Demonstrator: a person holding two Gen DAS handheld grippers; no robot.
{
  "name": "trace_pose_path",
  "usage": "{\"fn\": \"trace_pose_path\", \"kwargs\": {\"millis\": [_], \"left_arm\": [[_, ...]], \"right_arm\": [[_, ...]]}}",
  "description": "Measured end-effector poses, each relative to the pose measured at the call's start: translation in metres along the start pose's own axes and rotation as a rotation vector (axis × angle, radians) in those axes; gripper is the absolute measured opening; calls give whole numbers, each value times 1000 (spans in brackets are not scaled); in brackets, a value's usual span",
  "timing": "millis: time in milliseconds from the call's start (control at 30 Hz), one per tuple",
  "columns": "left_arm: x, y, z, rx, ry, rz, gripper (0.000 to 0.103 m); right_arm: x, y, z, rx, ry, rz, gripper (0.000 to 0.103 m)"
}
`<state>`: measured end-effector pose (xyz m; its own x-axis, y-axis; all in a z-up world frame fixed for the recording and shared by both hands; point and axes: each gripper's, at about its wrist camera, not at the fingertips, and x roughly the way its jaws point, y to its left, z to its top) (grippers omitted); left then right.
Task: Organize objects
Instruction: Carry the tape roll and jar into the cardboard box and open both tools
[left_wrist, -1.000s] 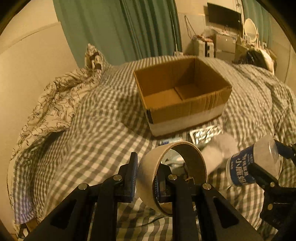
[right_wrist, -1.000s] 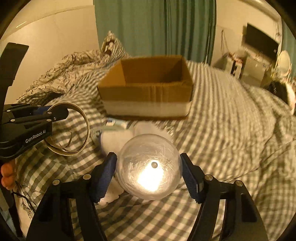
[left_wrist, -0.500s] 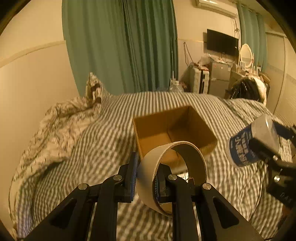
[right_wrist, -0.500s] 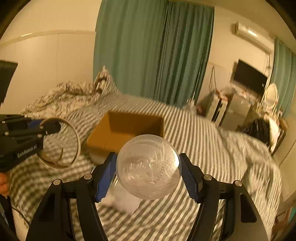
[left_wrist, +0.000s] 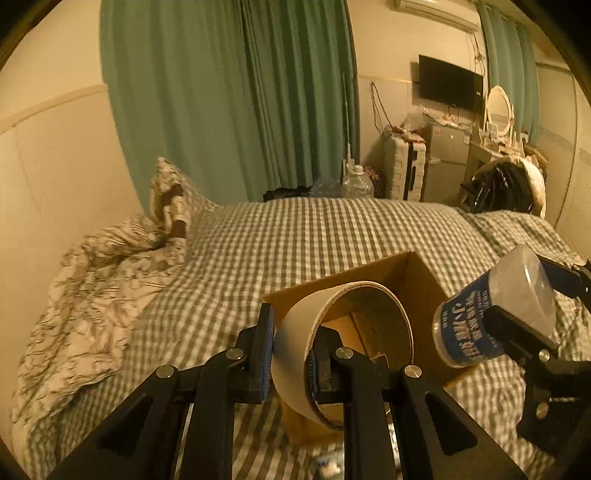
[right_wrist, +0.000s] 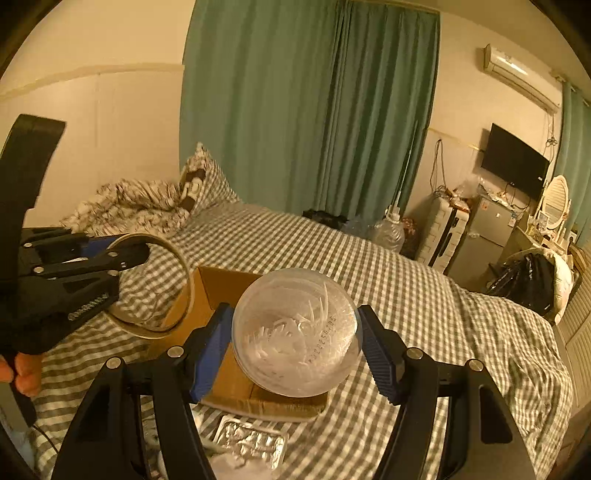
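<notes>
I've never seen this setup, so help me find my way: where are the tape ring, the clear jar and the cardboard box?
tape ring (left_wrist: 291, 332), left wrist view, outer band.
clear jar (right_wrist: 295, 332), right wrist view, round bottom.
cardboard box (left_wrist: 421, 273), left wrist view, inner wall.

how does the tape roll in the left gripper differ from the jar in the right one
The tape roll is an open tan cardboard ring you can see through; the jar is a closed clear plastic container with a blue label.
The left gripper pinches only the roll's wall, one finger inside the ring; the right gripper clamps the jar's full width from outside.
Both are held in the air near the cardboard box.
</notes>
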<state>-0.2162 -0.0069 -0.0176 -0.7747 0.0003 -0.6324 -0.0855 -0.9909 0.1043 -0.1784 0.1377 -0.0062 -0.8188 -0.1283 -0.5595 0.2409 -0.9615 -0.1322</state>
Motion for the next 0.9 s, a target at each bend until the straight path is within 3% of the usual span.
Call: {"fn": "trace_pose_path", "kwargs": {"millis": [200,333,433,500,533,700,900], "left_arm": [[69,-11,-18,47,95,-39,16],[93,-13,-25,44,140,-41,16],[97,-17,-31,54,144,-93,29],[94,-23,-36,77,153,-79,79],[91,-24,-38,85,141,-58,86],[53,-31,-52,123,114,-69,87],[-26,-17,-54,38,25,-95,93]], "right_arm": [[70,-3,-13,25,84,30,67],[103,-3,-23,38,108,48,67],[110,-9,-24,73,109,68,67],[103,-11,-22,95,97,62,67],[98,-13,-21,98,89,59,71],[44,-23,-19,84,25,14,81],[-41,-26,-19,70,-47,-46,89]]}}
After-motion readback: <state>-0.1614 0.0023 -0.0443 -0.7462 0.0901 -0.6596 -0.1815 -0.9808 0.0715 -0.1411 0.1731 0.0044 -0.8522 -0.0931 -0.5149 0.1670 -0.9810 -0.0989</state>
